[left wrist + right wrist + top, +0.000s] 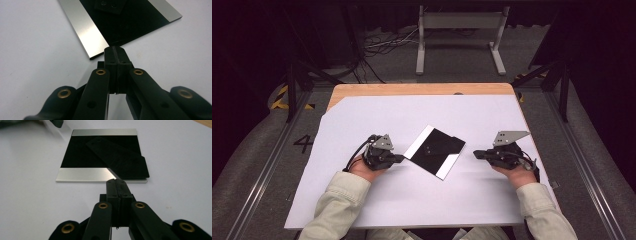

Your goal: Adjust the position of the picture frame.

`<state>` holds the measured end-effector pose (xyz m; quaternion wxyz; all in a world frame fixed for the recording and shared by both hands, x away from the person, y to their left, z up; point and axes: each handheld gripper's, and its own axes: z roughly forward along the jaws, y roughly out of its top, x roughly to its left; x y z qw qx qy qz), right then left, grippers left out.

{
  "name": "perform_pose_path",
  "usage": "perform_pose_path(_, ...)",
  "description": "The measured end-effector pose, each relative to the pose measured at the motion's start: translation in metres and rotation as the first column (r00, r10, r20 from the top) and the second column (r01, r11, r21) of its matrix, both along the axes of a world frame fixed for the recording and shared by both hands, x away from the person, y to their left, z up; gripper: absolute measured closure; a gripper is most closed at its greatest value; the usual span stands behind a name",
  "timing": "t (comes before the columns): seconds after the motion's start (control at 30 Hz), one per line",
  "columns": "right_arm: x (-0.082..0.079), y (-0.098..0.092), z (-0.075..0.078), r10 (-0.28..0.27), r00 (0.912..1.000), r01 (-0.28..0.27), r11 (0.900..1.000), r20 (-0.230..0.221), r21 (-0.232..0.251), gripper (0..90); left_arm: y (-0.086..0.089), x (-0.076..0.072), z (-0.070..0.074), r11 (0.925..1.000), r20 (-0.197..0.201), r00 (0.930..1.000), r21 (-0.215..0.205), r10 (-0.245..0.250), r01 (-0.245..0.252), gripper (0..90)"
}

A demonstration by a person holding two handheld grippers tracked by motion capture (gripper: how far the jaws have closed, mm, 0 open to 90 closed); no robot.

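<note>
Left claw [115, 51] seemingly touches frame [117, 22].

Grey floor [257, 150] — metal stand [459, 35] behind, dim room.

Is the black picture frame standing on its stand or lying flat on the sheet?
Lying flat. The frame rests back-up on the white sheet, its stand folded against the black back, both silver edges down.

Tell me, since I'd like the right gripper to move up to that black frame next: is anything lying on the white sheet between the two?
Nothing visible does. The right gripper, jaws shut and empty, points at the black frame across a bare strip of the white sheet. The left gripper sits at the frame's opposite side, out of that path.
</note>
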<state>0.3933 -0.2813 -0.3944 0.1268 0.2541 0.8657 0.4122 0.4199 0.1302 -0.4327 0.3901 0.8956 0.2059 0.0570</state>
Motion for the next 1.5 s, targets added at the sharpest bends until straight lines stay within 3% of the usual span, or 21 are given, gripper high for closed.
perform_pose_path(0.2,0.022,0.008,-0.002,0.002,0.9998,-0.002,0.999,-0.021,-0.036,89.7,0.003,-0.001,0.002,0.9994,-0.011,0.9997,-0.030,-0.021,0.021,89.9)
perform_pose_path(0.4,0.040,0.011,-0.005,-0.020,0.9991,0.018,0.998,-0.038,-0.055,89.7,0.009,0.000,0.003,0.9979,-0.009,0.9999,-0.064,-0.005,0.005,89.9)
perform_pose_path(0.6,0.056,0.010,-0.012,-0.050,0.9974,0.048,0.998,-0.053,-0.039,89.7,0.013,0.002,0.002,0.9968,-0.015,0.9998,-0.079,0.009,-0.010,89.4)
perform_pose_path(0.93,0.074,0.010,-0.026,-0.098,0.9923,0.094,0.995,-0.076,-0.044,89.6,0.014,0.003,0.000,0.9965,-0.024,0.9996,-0.082,0.017,-0.019,87.2)
perform_pose_path(1.27,0.083,0.015,-0.037,-0.093,0.9904,0.085,0.993,-0.102,-0.078,89.7,0.015,0.002,0.000,0.9962,-0.025,0.9994,-0.083,0.022,-0.024,86.2)
perform_pose_path(1.5,0.088,0.017,-0.039,-0.092,0.9913,0.084,0.993,-0.095,-0.079,89.7,0.015,0.002,0.000,0.9957,-0.034,0.9990,-0.088,0.028,-0.031,83.7)
